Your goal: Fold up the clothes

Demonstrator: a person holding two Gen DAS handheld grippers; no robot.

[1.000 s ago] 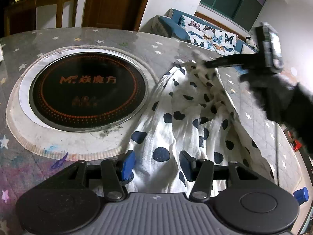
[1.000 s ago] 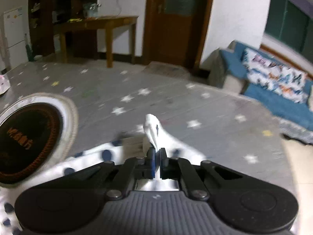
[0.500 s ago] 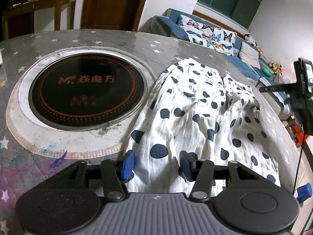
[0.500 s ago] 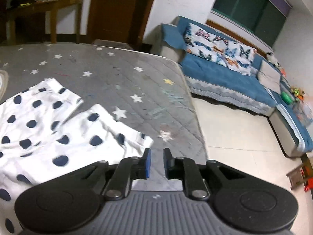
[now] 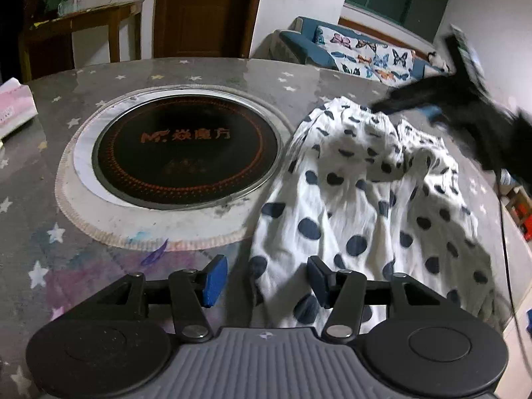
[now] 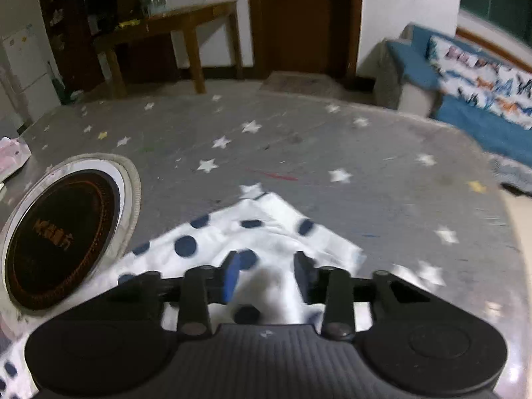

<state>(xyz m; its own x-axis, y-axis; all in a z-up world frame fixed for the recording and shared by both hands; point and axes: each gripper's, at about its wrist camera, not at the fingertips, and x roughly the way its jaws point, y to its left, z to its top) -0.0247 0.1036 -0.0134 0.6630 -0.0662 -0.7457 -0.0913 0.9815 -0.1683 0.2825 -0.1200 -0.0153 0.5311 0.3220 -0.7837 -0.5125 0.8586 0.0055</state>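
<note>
White navy-dotted cotton garment (image 5: 365, 206): spread rumpled on grey star-printed table (image 5: 206, 73), just right of round black induction hob (image 5: 186, 149). Left gripper (image 5: 267, 281): fingers wide apart, nothing held. Right gripper (image 6: 266, 274): fingers parted over garment's far hem, nothing clamped.

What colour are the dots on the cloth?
Dark navy blue on white; the polka-dot garment shows best in the left wrist view.
</note>
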